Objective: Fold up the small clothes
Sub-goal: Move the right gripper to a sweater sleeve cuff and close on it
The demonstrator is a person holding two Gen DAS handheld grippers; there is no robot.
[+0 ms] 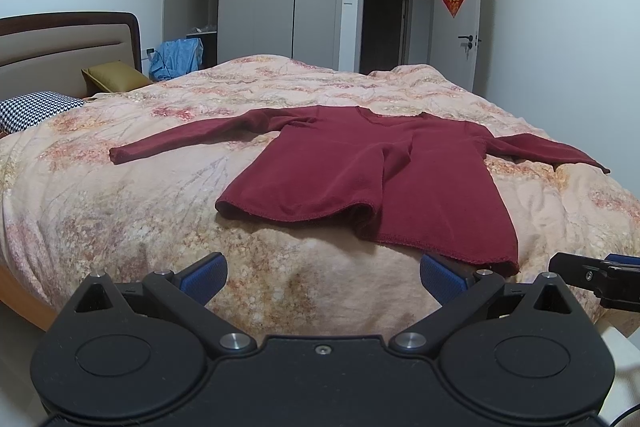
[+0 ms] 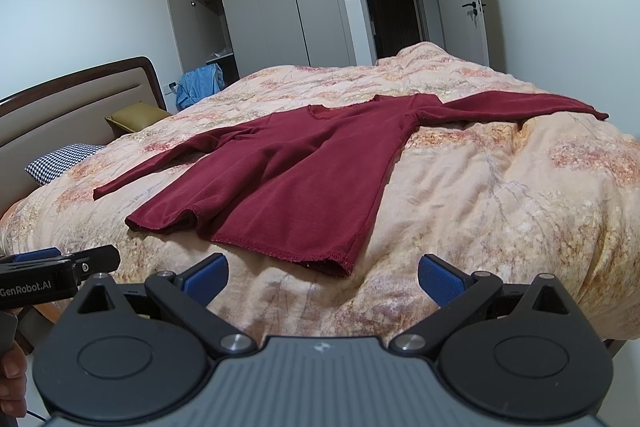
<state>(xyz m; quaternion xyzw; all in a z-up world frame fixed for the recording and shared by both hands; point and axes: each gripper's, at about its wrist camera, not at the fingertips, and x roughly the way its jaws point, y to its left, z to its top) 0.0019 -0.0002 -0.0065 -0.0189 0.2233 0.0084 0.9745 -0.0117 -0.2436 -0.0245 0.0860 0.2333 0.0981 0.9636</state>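
just beyond both released grippers, left gripper (image 1: 323,277) and right gripper (image 2: 322,277), lies red shirt (image 1: 372,179).

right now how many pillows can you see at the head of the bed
2. An olive-gold satin pillow leans near the padded headboard. A black-and-white houndstooth pillow lies nearer the cameras, partly tucked under the floral quilt. More may be hidden beneath that quilt.

left gripper (image 1: 323,277) and right gripper (image 2: 323,277) side by side — fingers spread wide, holding nothing.
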